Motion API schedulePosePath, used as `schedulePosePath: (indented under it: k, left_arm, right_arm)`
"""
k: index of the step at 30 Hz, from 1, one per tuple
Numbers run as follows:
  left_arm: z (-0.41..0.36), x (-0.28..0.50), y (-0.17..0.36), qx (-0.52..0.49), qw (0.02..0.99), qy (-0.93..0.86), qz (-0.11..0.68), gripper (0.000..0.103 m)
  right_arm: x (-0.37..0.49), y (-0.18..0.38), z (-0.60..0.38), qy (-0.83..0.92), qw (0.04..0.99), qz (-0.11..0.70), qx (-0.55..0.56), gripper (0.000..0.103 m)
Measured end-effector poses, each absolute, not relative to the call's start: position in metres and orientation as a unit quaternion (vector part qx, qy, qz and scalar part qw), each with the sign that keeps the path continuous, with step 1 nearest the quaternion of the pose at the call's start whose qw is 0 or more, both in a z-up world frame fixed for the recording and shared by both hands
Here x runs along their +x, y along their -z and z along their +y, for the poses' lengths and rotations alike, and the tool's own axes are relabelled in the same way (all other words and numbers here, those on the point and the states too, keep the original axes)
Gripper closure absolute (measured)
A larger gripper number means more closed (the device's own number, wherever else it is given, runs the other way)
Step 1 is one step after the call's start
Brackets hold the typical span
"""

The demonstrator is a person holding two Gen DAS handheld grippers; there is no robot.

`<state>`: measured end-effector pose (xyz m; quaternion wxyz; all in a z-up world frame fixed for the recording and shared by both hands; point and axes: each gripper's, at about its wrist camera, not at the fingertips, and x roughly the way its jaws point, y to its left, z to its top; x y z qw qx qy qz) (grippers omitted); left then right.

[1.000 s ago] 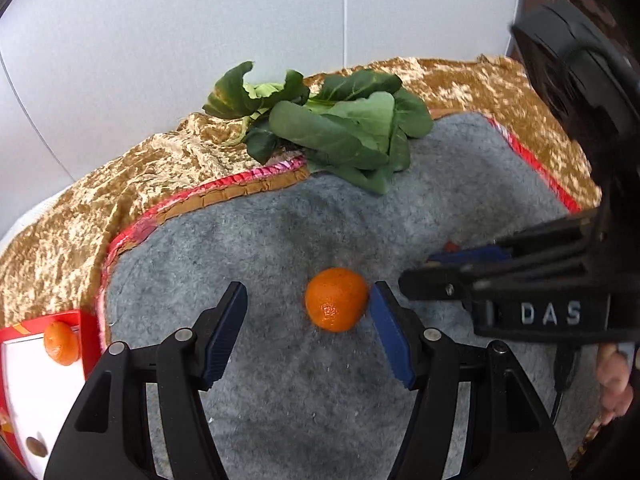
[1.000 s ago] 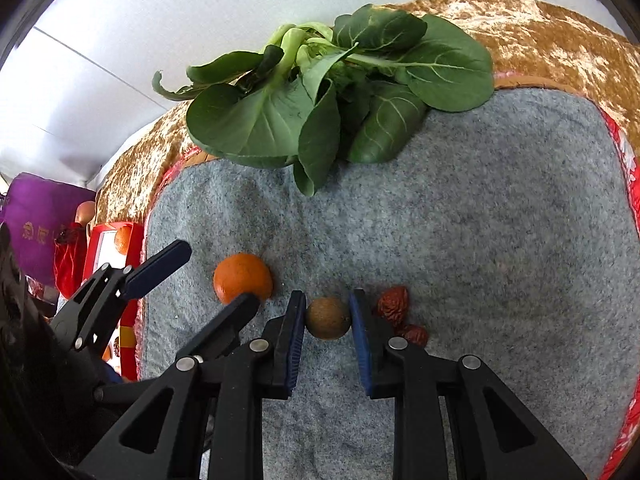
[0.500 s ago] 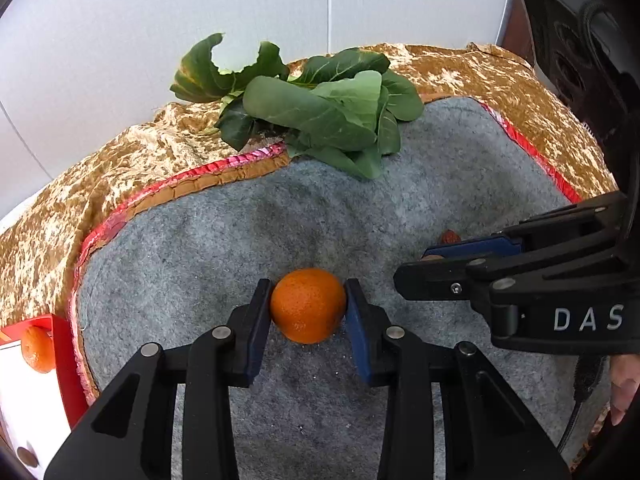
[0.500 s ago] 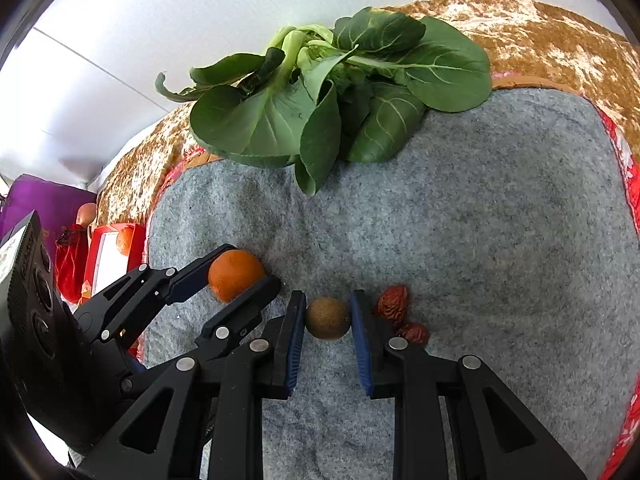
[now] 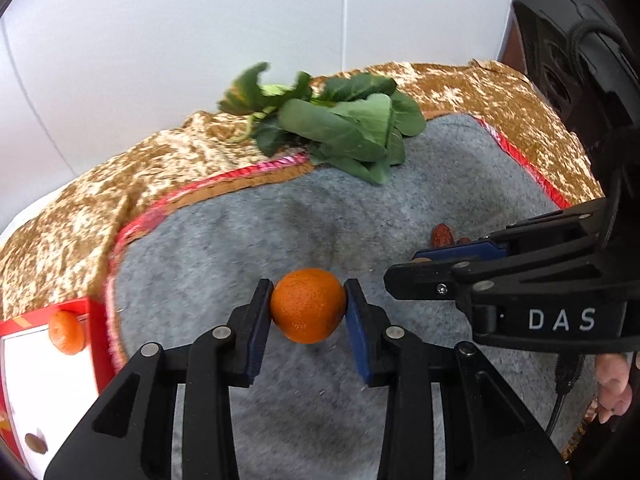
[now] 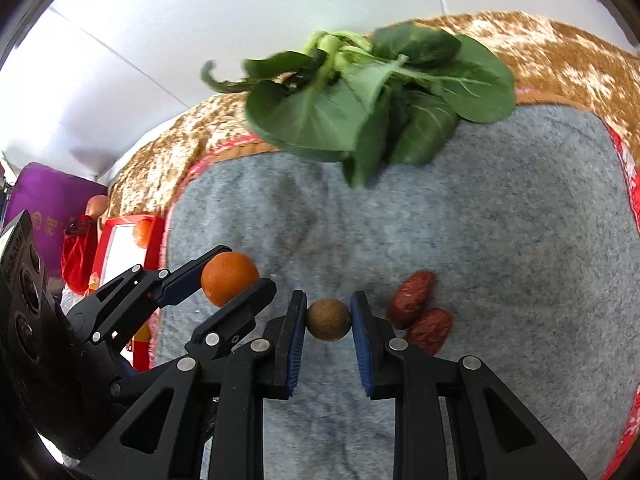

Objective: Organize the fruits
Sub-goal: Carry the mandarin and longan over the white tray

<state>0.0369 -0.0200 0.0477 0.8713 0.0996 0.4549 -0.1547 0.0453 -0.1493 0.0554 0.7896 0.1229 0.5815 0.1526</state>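
My left gripper (image 5: 308,304) is shut on an orange (image 5: 307,305) and holds it a little above the grey felt mat (image 5: 240,248). The orange also shows in the right wrist view (image 6: 229,283), between the left fingers. My right gripper (image 6: 328,318) is shut on a small brown round fruit (image 6: 329,319) just over the mat (image 6: 500,220). Two red dates (image 6: 420,312) lie on the mat right of it; one shows in the left wrist view (image 5: 442,235).
A bunch of leafy greens (image 6: 376,112) lies at the mat's far edge. A red-rimmed white box (image 5: 44,360) at the left holds another orange (image 5: 66,330) and a small brown fruit (image 5: 36,443). A gold cloth (image 5: 80,208) surrounds the mat. A purple bag (image 6: 44,200) stands far left.
My left gripper closed on the orange and lifted it off the mat. My right gripper tightened on the brown fruit and rose slightly; the view pulled back from the greens.
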Motion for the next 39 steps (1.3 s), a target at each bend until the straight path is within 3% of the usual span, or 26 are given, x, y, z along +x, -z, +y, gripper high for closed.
schedulePosePath:
  k: [12, 39]
  left_arm:
    - [0.042, 0.015, -0.07, 0.079, 0.886, 0.094, 0.446, 0.07]
    - [0.175, -0.058, -0.083, 0.019, 0.879, -0.033, 0.476, 0.07]
  right_arm:
    - [0.033, -0.087, -0.076, -0.227, 0.81, 0.533, 0.094, 0.08]
    - [-0.017, -0.092, 0.029, -0.35, 0.803, 0.483, 0.019, 0.08]
